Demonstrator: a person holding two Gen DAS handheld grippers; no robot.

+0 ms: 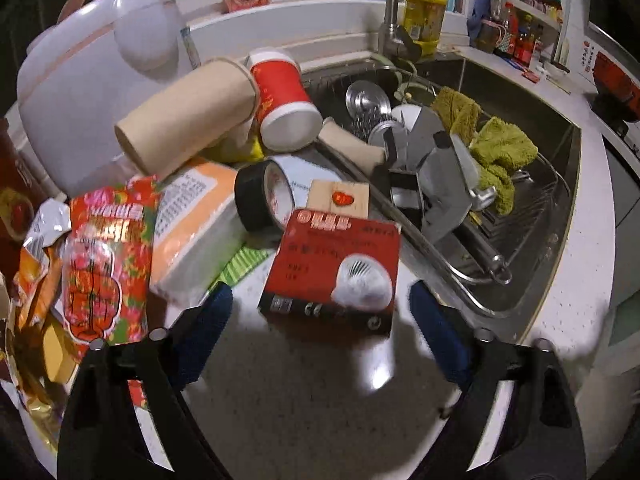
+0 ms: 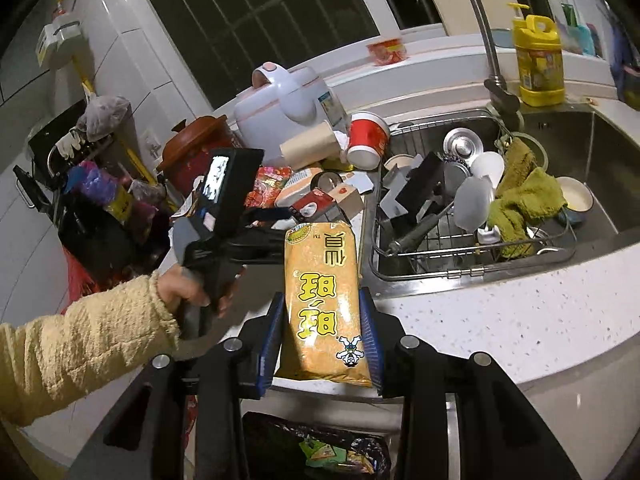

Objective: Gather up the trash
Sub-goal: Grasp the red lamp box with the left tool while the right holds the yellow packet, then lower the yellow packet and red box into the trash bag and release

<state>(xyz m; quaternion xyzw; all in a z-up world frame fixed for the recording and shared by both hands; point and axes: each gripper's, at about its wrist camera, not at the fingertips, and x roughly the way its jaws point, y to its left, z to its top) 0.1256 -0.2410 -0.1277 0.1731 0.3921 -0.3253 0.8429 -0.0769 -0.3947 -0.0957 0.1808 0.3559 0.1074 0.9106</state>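
One flat yellow snack packet [image 2: 322, 304], crinkled and printed with bold characters, sits pinched between the blue pads of your right claw [image 2: 322, 344], held over a dark bin bag [image 2: 316, 448] at the near edge of the desk [image 2: 500, 320]. Your left claw [image 1: 320, 312] is spread wide, nothing in it, just near a red cardboard box [image 1: 332, 272]. Beyond that box lie one black tape roll [image 1: 262, 196], two paper cups, one tan [image 1: 188, 116] and one red-and-white [image 1: 284, 100], and a floral foil wrapper [image 1: 108, 256]. The speckled white desk meets a steel sink [image 2: 600, 168] on the right.
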